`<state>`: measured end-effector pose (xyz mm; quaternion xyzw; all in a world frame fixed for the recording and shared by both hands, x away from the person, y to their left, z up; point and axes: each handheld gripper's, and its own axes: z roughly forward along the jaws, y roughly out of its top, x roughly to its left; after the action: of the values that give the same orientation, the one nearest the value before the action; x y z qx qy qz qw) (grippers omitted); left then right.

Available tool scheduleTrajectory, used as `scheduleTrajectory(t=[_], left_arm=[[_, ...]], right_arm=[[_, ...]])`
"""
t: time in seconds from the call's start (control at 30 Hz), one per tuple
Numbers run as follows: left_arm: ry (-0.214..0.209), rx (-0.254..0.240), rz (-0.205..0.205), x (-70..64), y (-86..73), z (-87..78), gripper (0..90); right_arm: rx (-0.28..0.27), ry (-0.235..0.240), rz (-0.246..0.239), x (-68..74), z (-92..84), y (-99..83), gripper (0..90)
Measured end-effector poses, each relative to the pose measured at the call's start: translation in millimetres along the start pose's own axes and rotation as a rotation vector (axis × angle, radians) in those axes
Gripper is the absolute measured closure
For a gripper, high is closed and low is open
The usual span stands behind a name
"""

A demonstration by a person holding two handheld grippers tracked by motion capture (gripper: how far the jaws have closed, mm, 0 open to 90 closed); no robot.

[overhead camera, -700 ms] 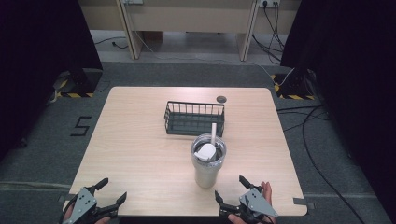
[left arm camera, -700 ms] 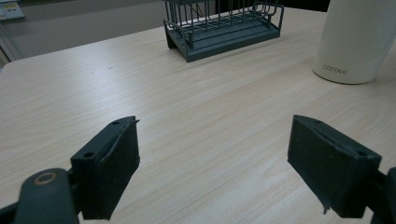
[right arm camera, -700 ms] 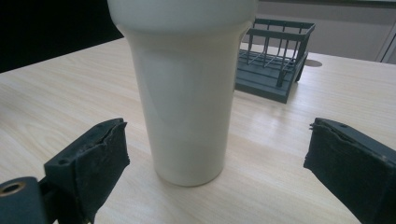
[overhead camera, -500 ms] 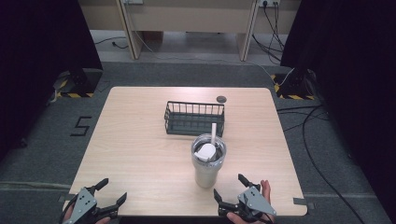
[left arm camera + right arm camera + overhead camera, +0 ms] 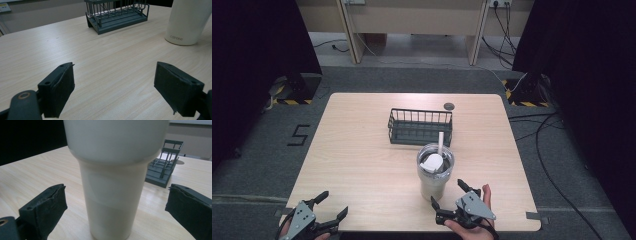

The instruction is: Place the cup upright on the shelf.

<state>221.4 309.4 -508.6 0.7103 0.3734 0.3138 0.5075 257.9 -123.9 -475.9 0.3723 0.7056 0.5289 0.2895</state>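
Step in hand, as I judge it: the approach to a grasp. The right gripper (image 5: 451, 201) sits at the near edge of the table (image 5: 362, 150), jaws spread wide, aimed at the tumbler (image 5: 435, 172), which stands upright just beyond it, near the middle of the near half of the table. In the right gripper view the tumbler's (image 5: 113, 192) lower body stands between the 2 pads (image 5: 45, 207), with a gap on either side; nothing is touching yet.

Next move, by my reading: carry the right gripper forward until the pads flank the narrow lower section, then close squarely. The body tapers and looks smooth, so a low, level hold would suit; the straw (image 5: 441, 142) and lid (image 5: 432, 162) make it top-heavy if tipped.

The left gripper (image 5: 326, 210) rests at the near left corner, jaws also wide apart and holding nothing, well apart from the tumbler. In its own view bare tabletop lies between its pads (image 5: 60, 90).

Count:
- Tumbler: 1, cream-coloured, with 1 straw and 1 lid.
- Wire basket (image 5: 420, 127): 1, dark, beyond the tumbler, near it but apart; looks empty.
- Small dark disc (image 5: 449, 106): 1, beyond the basket's right end, by the far edge.
- Grippers: 2.
- Table: 1.
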Motion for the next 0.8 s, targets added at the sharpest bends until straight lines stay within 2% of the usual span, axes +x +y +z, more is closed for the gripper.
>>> scheduleTrajectory(t=[0.8], left_arm=[[-0.011,0.001,0.009,-1.0,0.2,-0.4,15.9]], right_arm=[[0.007,-0.003,-0.005,-0.8,55.9,8.4,1.8]])
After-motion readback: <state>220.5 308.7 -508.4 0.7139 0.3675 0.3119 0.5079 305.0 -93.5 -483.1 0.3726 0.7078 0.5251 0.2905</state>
